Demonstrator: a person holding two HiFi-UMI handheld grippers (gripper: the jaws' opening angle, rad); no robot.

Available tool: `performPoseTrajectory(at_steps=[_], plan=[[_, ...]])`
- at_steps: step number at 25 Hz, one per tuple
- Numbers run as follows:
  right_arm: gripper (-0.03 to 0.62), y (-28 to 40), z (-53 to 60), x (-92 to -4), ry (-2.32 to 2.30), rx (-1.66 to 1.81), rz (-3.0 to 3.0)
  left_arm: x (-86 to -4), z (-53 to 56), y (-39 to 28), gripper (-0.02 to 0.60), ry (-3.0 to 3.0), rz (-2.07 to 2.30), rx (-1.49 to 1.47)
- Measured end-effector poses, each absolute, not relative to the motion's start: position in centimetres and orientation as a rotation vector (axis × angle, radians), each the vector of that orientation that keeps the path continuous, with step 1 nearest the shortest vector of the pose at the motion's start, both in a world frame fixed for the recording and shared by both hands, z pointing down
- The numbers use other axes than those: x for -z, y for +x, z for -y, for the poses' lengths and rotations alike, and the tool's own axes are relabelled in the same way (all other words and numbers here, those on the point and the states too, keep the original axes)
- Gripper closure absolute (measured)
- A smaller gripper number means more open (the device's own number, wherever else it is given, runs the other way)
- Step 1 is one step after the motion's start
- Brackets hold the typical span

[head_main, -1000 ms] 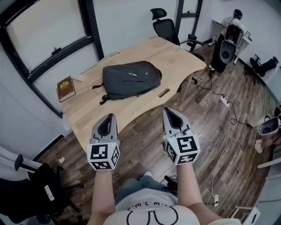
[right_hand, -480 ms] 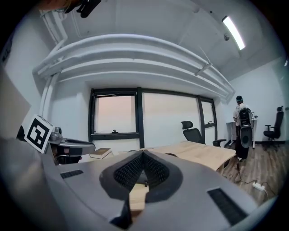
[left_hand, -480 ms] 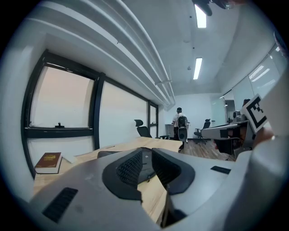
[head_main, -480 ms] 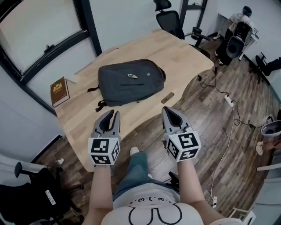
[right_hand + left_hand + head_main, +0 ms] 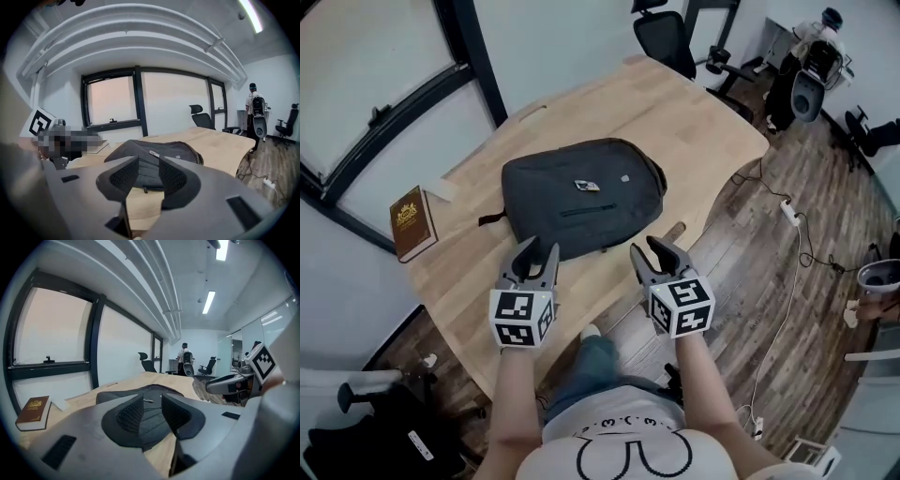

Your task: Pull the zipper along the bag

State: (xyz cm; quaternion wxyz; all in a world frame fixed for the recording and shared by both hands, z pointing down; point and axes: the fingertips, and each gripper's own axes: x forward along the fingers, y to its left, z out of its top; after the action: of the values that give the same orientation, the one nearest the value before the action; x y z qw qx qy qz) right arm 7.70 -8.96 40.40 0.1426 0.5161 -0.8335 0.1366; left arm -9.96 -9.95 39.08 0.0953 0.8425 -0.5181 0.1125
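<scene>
The right gripper (image 5: 148, 164) is opening its fingers (image 5: 123, 178), with nothing between them. Ahead, a dark bag (image 5: 176, 152) lies on the worktop (image 5: 220, 143), with maybe a tag (image 5: 153, 153) on top.

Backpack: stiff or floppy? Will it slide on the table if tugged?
Probably floppy: the backpack lies flat and slumped, so it may bunch under a one-sided pull. It looks nearly empty, so likely light. On the smooth wooden table it could slide unless pinned.

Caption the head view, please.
Left gripper and right gripper, jaws opening, empty, hover before dark grey fabric backpack on pale wooden table.
</scene>
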Motion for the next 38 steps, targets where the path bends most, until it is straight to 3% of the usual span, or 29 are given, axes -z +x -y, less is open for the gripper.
performPoseTrajectory(at_steps=[20,30,34,38], plan=[[0.417,3.0,12.3,-58.6,1.278,-0.725,2.121,-49.3,15.7,-11.6,0.466,2.388,1.384,-0.577],[0.444,2.3,14.2,-59.7,1.331,-0.642,2.058,-50.6,16.1,-11.9,0.466,2.348,1.381,-0.638],[0.499,2.0,14.0,-59.4,1.311,-0.607,2.063,-50.8,16.2,-12.0,0.466,2.343,1.381,-0.648],[0.5,1.8,13.4,-58.9,1.272,-0.541,2.073,-50.9,16.1,-12.1,0.466,2.341,1.384,-0.652]])
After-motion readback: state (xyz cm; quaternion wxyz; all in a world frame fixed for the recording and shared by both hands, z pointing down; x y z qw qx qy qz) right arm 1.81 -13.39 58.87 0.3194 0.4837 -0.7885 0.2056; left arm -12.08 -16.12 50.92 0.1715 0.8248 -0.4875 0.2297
